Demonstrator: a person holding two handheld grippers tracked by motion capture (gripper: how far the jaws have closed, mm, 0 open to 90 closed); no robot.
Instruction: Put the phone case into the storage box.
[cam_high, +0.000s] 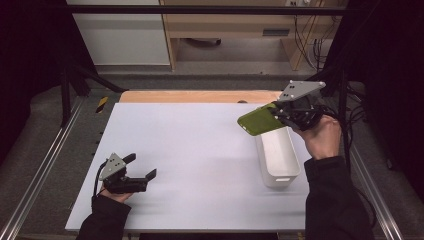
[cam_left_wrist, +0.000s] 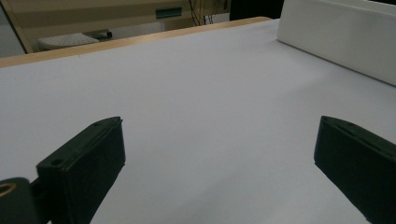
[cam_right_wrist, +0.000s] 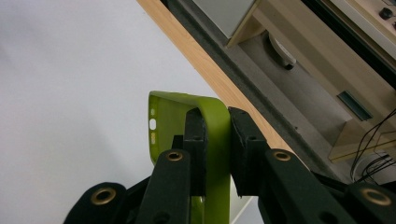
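Note:
A green phone case hangs in the air above the far end of a white rectangular bin, and my right gripper is shut on its edge. In the right gripper view the two jaws clamp one wall of the green phone case, whose camera cut-outs face left. My left gripper rests low at the table's near left, jaws wide apart with nothing between them. In the left gripper view its fingers frame bare white table, with the white bin at the upper right.
The white table has a wooden strip along its far edge. Metal rails run down both sides. Behind the table stand a cabinet and a wooden shelf with cables.

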